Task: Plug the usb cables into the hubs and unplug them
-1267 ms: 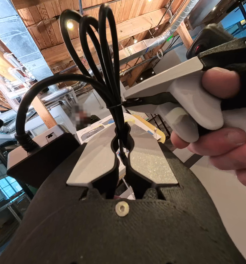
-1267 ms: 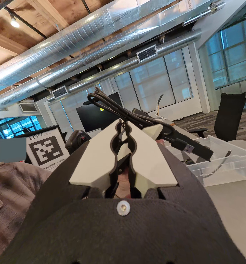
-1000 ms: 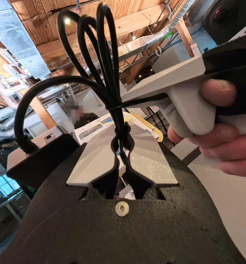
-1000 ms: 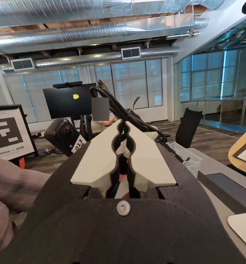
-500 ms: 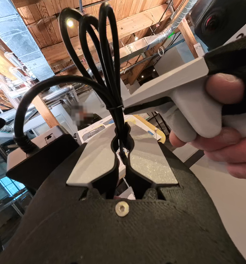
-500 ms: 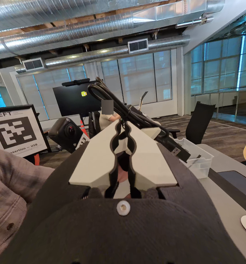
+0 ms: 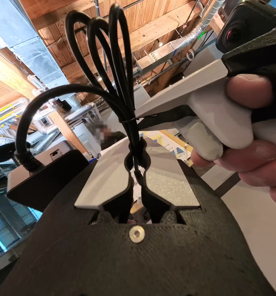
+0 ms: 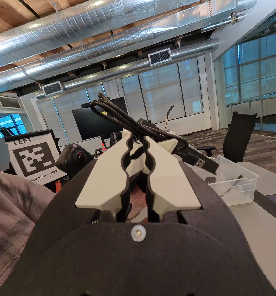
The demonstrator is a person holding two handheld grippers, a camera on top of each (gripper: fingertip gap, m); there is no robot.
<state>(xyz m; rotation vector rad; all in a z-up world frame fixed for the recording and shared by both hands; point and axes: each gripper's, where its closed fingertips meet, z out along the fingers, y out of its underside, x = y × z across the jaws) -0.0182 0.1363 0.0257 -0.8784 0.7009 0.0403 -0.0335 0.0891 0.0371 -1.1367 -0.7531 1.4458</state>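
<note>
My left gripper (image 7: 136,144) points up at the ceiling and is shut on a bundled black USB cable (image 7: 102,64), whose loops stand above the fingertips. The black hub with a silver face (image 7: 42,173) hangs from the cable at the left. My right gripper (image 7: 136,117) comes in from the right, its tips pinched on the thin tie around the bundle. In the right wrist view my right gripper (image 8: 136,137) is closed at the tie. The cable bundle (image 8: 118,117), the USB plug (image 8: 199,162) and the hub (image 8: 210,165) lie beyond it.
A hand (image 7: 254,152) holds the right gripper. A clear plastic bin (image 8: 230,181) stands on the grey table (image 8: 262,240) at the right. A black office chair (image 8: 236,136) is behind it. A sleeve (image 8: 13,208) and the left gripper's marker board (image 8: 34,158) are at the left. Across from one pair of fingers to the other is roughly 4 centimeters.
The left gripper keeps its hold on the bundle. The right gripper stays at the tie but has shifted and swung a little; its view turned right, then back left.
</note>
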